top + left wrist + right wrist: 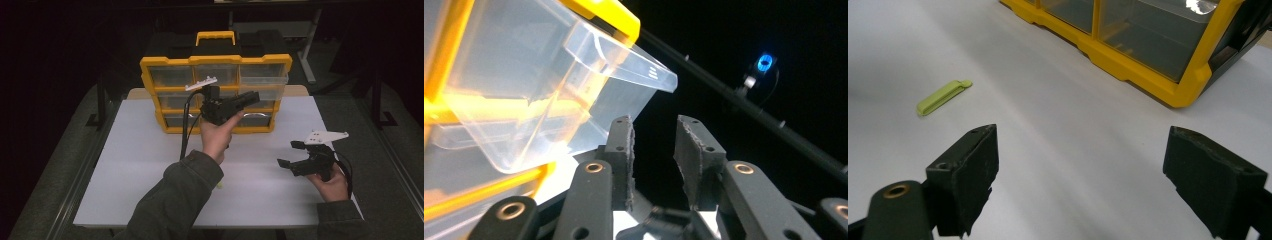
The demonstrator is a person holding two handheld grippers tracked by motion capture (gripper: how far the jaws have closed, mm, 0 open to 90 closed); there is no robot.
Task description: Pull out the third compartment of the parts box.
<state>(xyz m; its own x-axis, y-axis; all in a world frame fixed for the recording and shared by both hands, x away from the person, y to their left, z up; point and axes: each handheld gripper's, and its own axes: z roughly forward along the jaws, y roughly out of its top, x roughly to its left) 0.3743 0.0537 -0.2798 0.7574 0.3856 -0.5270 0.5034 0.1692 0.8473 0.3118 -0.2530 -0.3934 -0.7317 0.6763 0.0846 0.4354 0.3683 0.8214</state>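
Just left of the slightly parted left tongs (pixel 654 150) juts the clear drawer (pixel 549 90); right tongs (pixel 1083 185) gape wide.

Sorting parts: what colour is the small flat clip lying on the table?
Light green clip, clearest in the right gripper view.

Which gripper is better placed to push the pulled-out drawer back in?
Left. The left gripper is raised right at the drawer, jaws slightly apart beside it. The right gripper hangs open above the table, apart from the organizer.
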